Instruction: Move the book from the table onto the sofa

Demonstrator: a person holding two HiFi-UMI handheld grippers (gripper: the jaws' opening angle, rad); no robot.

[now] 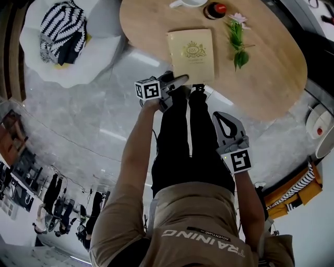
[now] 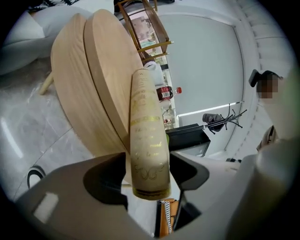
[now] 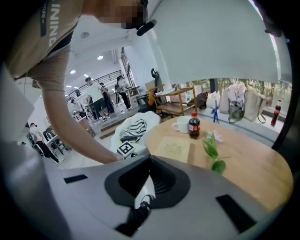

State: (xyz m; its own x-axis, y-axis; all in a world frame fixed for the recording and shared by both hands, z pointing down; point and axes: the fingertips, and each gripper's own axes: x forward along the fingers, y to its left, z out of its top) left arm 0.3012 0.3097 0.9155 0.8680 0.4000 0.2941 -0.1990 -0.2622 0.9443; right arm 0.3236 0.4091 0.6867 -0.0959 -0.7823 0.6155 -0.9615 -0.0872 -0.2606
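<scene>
Far out to the left of the left tongs point(image 1: 177, 82), and well apart from them, sits a white seat point(image 1: 36, 57) with a striped cushion point(image 1: 62, 31) on it. The left tongs reach level toward the table point(image 1: 271, 78), marker cube point(image 1: 148, 89) at the back; their jaws stand wide apart with the near end of the book point(image 1: 191, 55) between them. In the left gripper view the cream spine runs straight away from the jaws, close to both pads, yet we see no squeeze on it; we read these tongs as open round the book, not holding it. The book lies flat on the wood ahead of the left tongs, gold crest up; its near end seems to jut just past the rim. Between the two tongs hang the person's dark trousers. The right tongs point(image 1: 223, 119) hover to the right, lower in the head view and short of the table; their jaws are closed tip to tip, with nothing between them. Beyond the right tongs, past the book, stand a cup point(image 1: 188, 3) and a bottle point(image 1: 215, 9); a flower point(image 1: 237, 36) lies just right of the book, ahead of the right tongs.
</scene>
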